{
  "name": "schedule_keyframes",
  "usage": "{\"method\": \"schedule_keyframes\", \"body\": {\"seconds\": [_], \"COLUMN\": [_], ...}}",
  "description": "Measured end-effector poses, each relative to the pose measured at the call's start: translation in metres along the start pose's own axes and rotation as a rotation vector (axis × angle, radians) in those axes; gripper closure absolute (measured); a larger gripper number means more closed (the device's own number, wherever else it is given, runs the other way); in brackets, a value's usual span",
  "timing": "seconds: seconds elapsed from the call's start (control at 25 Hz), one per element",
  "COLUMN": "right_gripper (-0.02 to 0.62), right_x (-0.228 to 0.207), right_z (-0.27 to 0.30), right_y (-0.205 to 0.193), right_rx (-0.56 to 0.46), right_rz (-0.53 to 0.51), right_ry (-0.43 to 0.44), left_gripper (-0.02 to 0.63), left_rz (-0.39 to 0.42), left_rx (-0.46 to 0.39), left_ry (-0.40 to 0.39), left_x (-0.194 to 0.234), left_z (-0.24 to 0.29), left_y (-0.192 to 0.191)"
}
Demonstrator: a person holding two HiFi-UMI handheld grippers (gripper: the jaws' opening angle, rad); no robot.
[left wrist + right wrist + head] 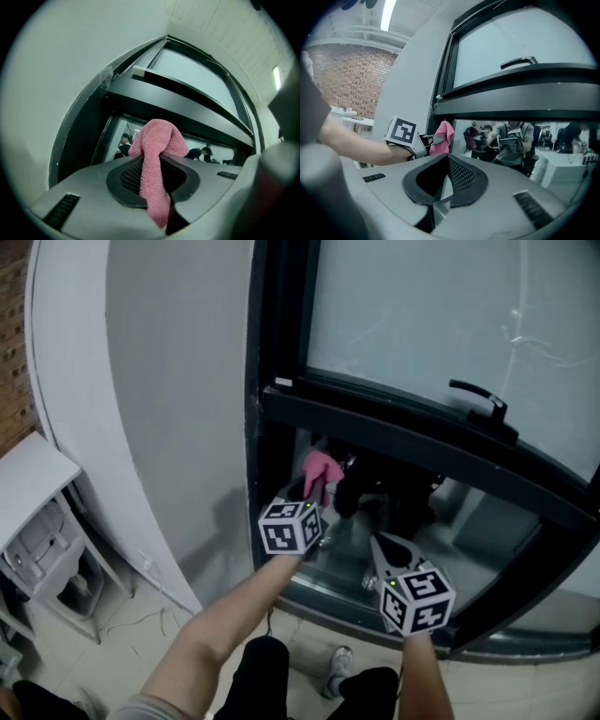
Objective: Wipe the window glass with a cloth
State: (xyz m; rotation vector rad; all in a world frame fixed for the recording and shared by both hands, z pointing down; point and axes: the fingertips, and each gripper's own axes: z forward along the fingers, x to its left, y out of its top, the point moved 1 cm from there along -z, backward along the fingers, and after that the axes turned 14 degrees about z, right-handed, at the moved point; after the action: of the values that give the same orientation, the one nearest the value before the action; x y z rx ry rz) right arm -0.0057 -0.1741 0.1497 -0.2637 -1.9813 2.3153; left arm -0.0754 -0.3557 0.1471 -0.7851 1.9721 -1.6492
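– Pink terry cloth: where is it held?
– Between the fingers of the left gripper, which are closed on its middle. A bunched lobe stands ahead of the fingertips, and a tail hangs back over the gripper body.
– How should such a thing handle?
– It is judged soft, light and limp. Having no stiffness of its own, it can press on glass only close to the fingers. The present hold, just behind the lobe, suits wiping. A hold nearer the tail would probably let the lobe flop or pull free.
– And the right gripper?
– Its fingers are closed on nothing, tips together. It sits to the right of the left gripper and lower in the head view.
– What lies beyond?
– The lower pane, with the cloth at its upper left corner, just under the dark crossbar. Whether cloth touches glass cannot be told. Farther up are the window handle and the upper pane.
– What does the next move call for?
– Probably light, even pressure, so the lobe stays flat against the glass.
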Motion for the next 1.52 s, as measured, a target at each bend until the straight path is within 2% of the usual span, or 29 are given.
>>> {"method": "schedule_keyframes", "body": {"seconds": [0.32,0.48,0.68,0.8,1.2,1.52], "right_gripper": [0.597,0.597,0.597,0.597,0.597,0.598], "right_x": [-0.001,-0.003,-0.01,-0.009,-0.025,-0.027], "right_z": [-0.023,-0.03,-0.042,-0.044,-0.075,-0.081], "right_y": [0.003,0.002,-0.006,-0.013,-0.029,-0.032], "right_rx": [-0.066,-0.113,-0.131,-0.145,-0.145,-0.126], "right_rz": [0.006,0.025,0.037,0.054,0.075,0.077], "right_ry": [-0.014,-0.019,-0.04,-0.034,-0.077,-0.098], "left_gripper": [0.551,0.551,0.551,0.549,0.549,0.549], "left_rz": [0.181,0.239,0.33,0.386,0.415,0.368], "left_rx": [-0.029,-0.045,-0.05,-0.022,0.01,0.04], "left_ry": [-0.211,-0.305,-0.403,-0.43,-0.475,-0.482], "left_x": [-0.063,-0.09,-0.126,-0.132,-0.167,-0.172], "left_z": [-0.049,-0.071,-0.092,-0.104,-0.123,-0.128], "left_y": [0.019,0.027,0.026,0.018,0.003,-0.008]}}
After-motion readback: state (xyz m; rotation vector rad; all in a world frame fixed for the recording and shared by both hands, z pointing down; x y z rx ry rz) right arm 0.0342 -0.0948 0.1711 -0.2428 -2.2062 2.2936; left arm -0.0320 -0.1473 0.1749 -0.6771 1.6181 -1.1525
